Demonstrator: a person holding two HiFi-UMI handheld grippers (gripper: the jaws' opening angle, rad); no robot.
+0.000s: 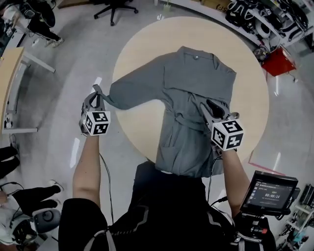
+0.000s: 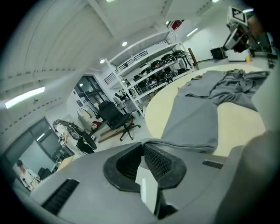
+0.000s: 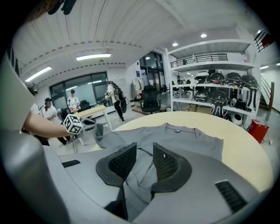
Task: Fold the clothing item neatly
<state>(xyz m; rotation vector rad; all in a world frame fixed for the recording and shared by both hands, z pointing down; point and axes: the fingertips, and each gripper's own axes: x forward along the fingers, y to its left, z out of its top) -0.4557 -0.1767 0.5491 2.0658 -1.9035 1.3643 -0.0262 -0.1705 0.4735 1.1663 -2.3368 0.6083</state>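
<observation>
A grey long-sleeved shirt (image 1: 186,93) lies collar away from me on the round beige table (image 1: 142,127), its hem hanging over the near edge. My left gripper (image 1: 95,91) is off the table's left side, shut on the cuff of the outstretched sleeve (image 2: 197,122); the cuff is pinched between its pads (image 2: 159,159). My right gripper (image 1: 212,107) is over the shirt's right half, shut on a bunched fold of grey cloth (image 3: 140,175) that fills the gap between its pads. The other sleeve lies folded in across the body.
A red bin (image 1: 278,61) stands beyond the table at the right. An office chair (image 1: 114,7) is at the back, and a desk (image 1: 10,73) at the left. A screen on a stand (image 1: 269,192) sits near my right elbow. Shelves of gear (image 3: 218,87) line the far wall.
</observation>
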